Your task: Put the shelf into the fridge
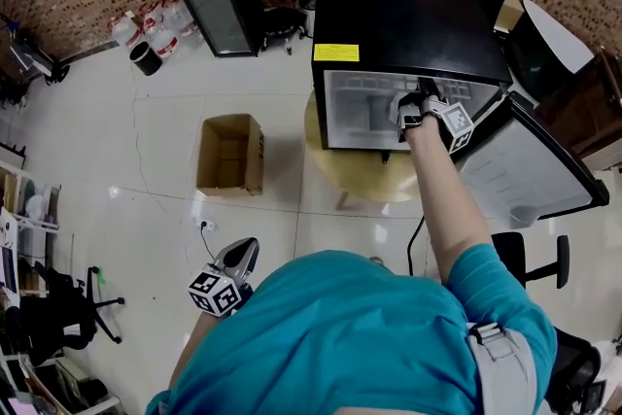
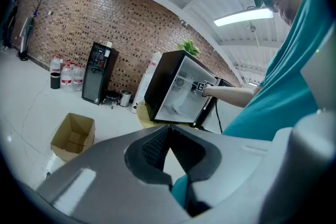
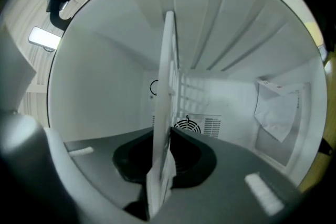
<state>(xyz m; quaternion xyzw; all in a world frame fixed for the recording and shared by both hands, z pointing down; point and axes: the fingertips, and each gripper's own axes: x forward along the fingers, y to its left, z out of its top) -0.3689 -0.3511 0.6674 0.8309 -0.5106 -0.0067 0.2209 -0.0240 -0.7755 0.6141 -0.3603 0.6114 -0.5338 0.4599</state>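
**Ana:** Looking at the head view, where is the shelf?

**Ben:** At about 1 o'clock, inside the fridge (image 1: pixel 408 19). The right gripper (image 1: pixel 425 108) reaches through the open front. The door (image 1: pixel 530 172) hangs wide at 3 o'clock, so it does not block the arm.

**Ana:** And the grip?

**Ben:** In the right gripper view the jaws of the right gripper (image 3: pixel 167 136) are clamped on the near edge of the shelf (image 3: pixel 169 71). The shelf runs edge-on from 6 o'clock towards 12. Pinching the front rim probably lets the rest of the panel go in first, towards the back wall and its round vent (image 3: pixel 185 126).

**Ana:** Is it seated?

**Ben:** I can't tell. The ribs (image 3: pixel 226 34) fanning out at 1 o'clock look like wall ledges meant to carry it. I'd guess it is being lined up with them.

**Ana:** What about the other hand?

**Ben:** The left gripper (image 1: pixel 243 255) hangs low at 7 o'clock by the person's side, well apart from the fridge. In its own view the left gripper (image 2: pixel 169 136) has its jaw tips together with nothing between them. It is likely parked there because one gripper is enough for a light panel.
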